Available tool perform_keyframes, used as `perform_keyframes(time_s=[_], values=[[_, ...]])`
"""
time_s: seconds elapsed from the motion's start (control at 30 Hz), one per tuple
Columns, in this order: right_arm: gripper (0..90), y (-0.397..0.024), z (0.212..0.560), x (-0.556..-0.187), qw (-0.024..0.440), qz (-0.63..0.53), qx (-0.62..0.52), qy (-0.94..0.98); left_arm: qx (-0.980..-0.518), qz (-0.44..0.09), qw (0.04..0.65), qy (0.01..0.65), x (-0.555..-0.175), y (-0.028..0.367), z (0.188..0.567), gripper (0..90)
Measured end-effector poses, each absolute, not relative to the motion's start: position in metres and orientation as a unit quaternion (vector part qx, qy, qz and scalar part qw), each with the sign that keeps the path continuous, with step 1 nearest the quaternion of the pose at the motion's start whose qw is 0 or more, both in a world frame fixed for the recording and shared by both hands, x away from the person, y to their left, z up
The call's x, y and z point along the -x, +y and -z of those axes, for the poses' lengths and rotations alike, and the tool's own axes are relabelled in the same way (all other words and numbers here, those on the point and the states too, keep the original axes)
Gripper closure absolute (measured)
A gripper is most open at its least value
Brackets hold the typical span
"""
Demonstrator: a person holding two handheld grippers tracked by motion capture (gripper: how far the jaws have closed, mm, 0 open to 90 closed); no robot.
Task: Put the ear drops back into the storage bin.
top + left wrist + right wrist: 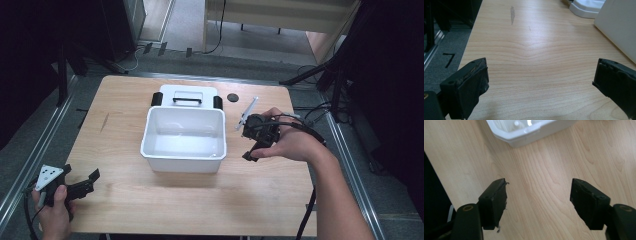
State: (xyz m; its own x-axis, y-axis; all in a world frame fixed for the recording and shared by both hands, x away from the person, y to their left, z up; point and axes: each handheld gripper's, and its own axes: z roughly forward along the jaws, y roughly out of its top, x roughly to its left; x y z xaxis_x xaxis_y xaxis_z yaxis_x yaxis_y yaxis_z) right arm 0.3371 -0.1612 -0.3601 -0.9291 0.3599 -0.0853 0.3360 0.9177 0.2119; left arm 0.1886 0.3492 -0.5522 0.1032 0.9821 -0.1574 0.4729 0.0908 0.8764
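A white plastic bin [183,135] stands open in the middle of the wooden table [150,200]; I see nothing inside it. Its white lid [187,96], with a black handle, lies flat just behind it. My right gripper [248,145] hovers right of the bin, pointing down at bare wood, jaws open with nothing between them [537,195]; the bin's corner [524,132] lies ahead of it. My left gripper [81,172] rests low at the table's front left corner, jaws open and empty [540,77], facing along the table toward the bin's wall [616,27] and the lid [586,8].
A small round black disc [232,97] lies on the table behind the right gripper. A dark scuff [512,15] marks the wood on the left side. Black stands and cables crowd the floor around the table, and a metal rail [30,155] runs along its left.
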Motion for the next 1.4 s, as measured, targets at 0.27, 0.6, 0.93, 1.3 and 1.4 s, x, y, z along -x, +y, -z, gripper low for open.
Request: perform_keyframes(time_s=[0.27, 0.6, 0.93, 1.3, 1.4], values=[[13.3, -0.194, 0.381, -0.325, 0.077, -0.141, -0.224, 0.961, -0.606, -0.295, 0.429, 0.601, -0.189, 0.349, 0.552, 0.2], [0.0, -0.234, 0.417, -0.314, 0.078, -0.196, -0.301, 0.93, -0.608, -0.297, 0.426, 0.601, -0.189, 0.349, 0.552, 0.2], [0.0, -0.269, 0.464, -0.29, 0.141, -0.271, -0.356, 0.883, -0.605, -0.3, 0.424, 0.603, -0.189, 0.349, 0.552, 0.2], [0.0, -0.309, 0.505, -0.259, 0.171, -0.353, -0.427, 0.815, -0.606, -0.301, 0.423, 0.603, -0.189, 0.348, 0.552, 0.2], [0.0, -0.319, 0.515, -0.251, 0.189, -0.369, -0.448, 0.792, -0.605, -0.302, 0.423, 0.603, -0.189, 0.348, 0.552, 0.2]])
